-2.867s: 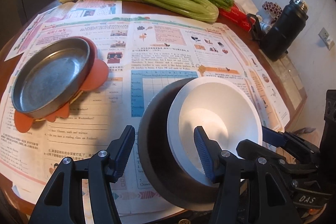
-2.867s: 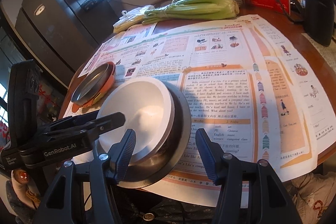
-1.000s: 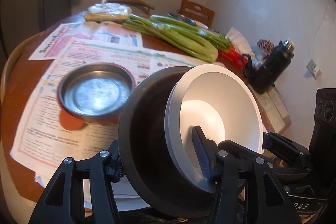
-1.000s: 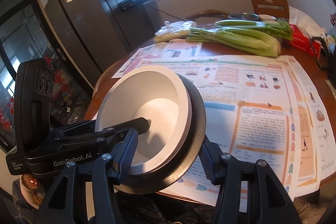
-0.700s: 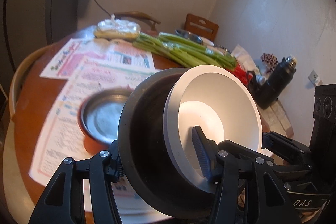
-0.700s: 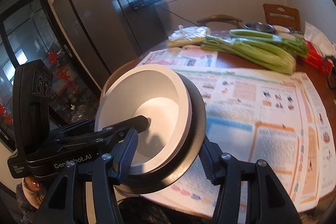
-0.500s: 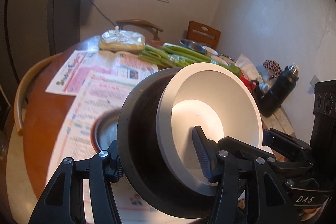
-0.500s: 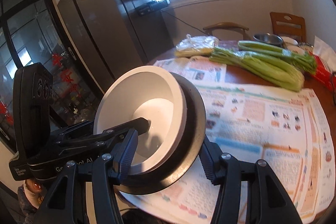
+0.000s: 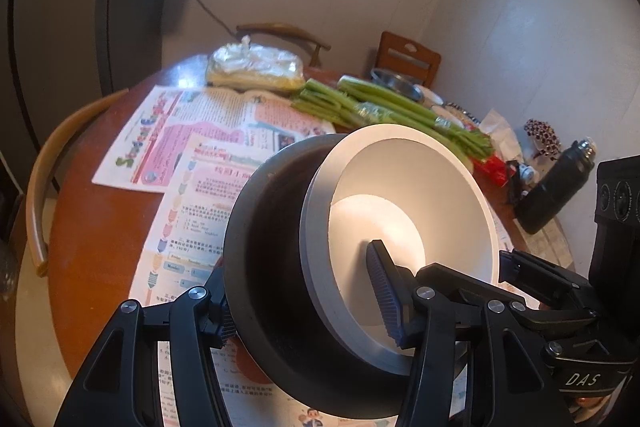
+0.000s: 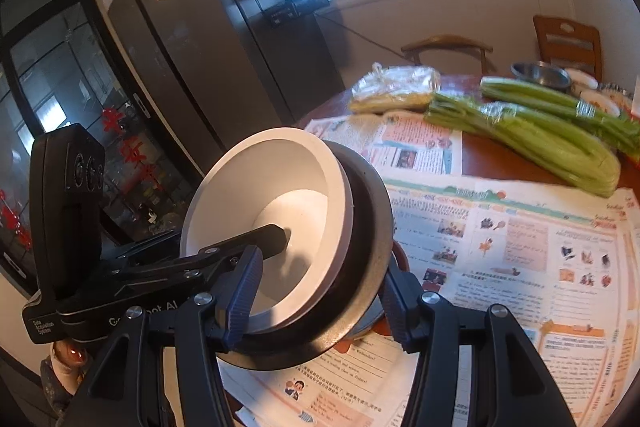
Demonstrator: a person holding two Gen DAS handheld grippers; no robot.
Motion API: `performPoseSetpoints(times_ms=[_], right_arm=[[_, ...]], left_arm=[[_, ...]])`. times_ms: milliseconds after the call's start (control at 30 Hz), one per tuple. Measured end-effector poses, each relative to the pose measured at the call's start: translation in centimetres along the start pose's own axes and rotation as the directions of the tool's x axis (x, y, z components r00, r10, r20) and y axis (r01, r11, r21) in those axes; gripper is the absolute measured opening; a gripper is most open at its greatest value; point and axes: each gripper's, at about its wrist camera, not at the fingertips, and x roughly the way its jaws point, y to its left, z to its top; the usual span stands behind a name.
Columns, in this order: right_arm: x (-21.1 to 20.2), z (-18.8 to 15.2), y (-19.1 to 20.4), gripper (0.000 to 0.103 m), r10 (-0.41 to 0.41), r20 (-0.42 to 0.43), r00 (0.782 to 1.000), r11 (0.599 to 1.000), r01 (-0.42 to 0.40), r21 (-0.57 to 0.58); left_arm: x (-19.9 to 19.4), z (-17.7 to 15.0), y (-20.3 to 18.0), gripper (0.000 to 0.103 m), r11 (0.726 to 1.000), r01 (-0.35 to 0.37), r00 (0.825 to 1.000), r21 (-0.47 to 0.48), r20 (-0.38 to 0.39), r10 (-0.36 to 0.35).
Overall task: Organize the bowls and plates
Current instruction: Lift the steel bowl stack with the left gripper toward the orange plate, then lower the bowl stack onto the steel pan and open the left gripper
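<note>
Left wrist footage showed a white bowl (image 9: 404, 215) nested inside a dark bowl (image 9: 276, 267), the pair held tipped on edge above the near rim of the round wooden table (image 9: 100, 227), with the open mouths turned toward the right and slightly upward, so that the stack's axis ran roughly crosswise. The left gripper (image 9: 304, 291) was closed across the stacked walls, one finger hidden behind the dark underside and the ribbed blue finger pad (image 9: 384, 291) pressed inside the white bowl. Newspaper sheets (image 9: 192, 131) were spread beneath, a plastic-wrapped package (image 9: 256, 69) and bundled celery (image 9: 384, 111) lay farther back, and a black flask (image 9: 556, 187) lay at the far right. From the right wrist camera the same white bowl (image 10: 280, 211) and dark bowl (image 10: 368, 267) were seen with their mouths facing left; the right gripper (image 10: 320, 291) was clamped over the opposite rim, one pad inside, the other behind the dark base. The celery (image 10: 540, 131) and a small steel bowl (image 10: 540, 73) were seen beyond, with a refrigerator (image 10: 224, 27) at the left. Both tools were angled downward and faced each other across the stack.
</note>
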Motion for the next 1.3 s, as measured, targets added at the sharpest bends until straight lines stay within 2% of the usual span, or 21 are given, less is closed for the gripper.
performPoseSetpoints(times_ms=[300, 433, 1300], right_arm=[[4.1, -1.0, -1.7, 0.057, -0.006, -0.073, 0.997, 0.999, 0.008, 0.032], [5.1, -1.5, -2.0, 0.057, -0.004, -0.095, 0.996, 0.999, 0.008, 0.044], [7.1, -2.7, -2.7, 0.057, -0.029, -0.126, 0.992, 0.997, 0.037, 0.062]], left_arm=[[3.9, -1.5, 2.0, 0.057, 0.999, -0.015, 0.997, -0.031, -0.075, 0.012], [4.6, -1.9, 2.4, 0.057, 0.999, -0.024, 0.996, -0.041, -0.085, 0.021], [7.1, -2.7, 3.6, 0.057, 0.999, -0.032, 0.992, -0.038, -0.124, 0.027]])
